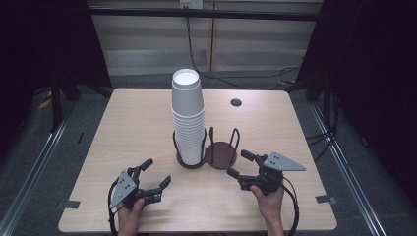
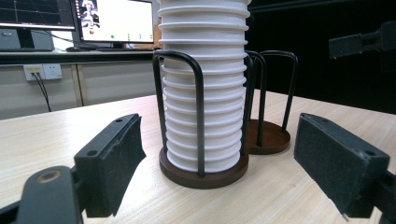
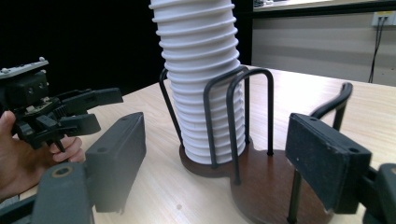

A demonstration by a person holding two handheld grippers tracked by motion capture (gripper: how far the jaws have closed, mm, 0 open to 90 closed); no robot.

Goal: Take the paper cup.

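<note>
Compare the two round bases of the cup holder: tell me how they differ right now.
The left base carries a tall stack of white cups rising well above its wire loops; the right base is bare. The left base's brown disc is mostly covered; the right base's disc shows fully. Both are dark brown, joined, and fenced by black wire loops.

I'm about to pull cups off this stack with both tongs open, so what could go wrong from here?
1. The stack of white cups rises far above the wire holder, so a sideways pull near the top could tip it.
2. The cups nest tightly, so several might lift together.
3. The wire posts stand close around the lower cups, so the left tongs or right tongs could snag them and drag the holder.
</note>
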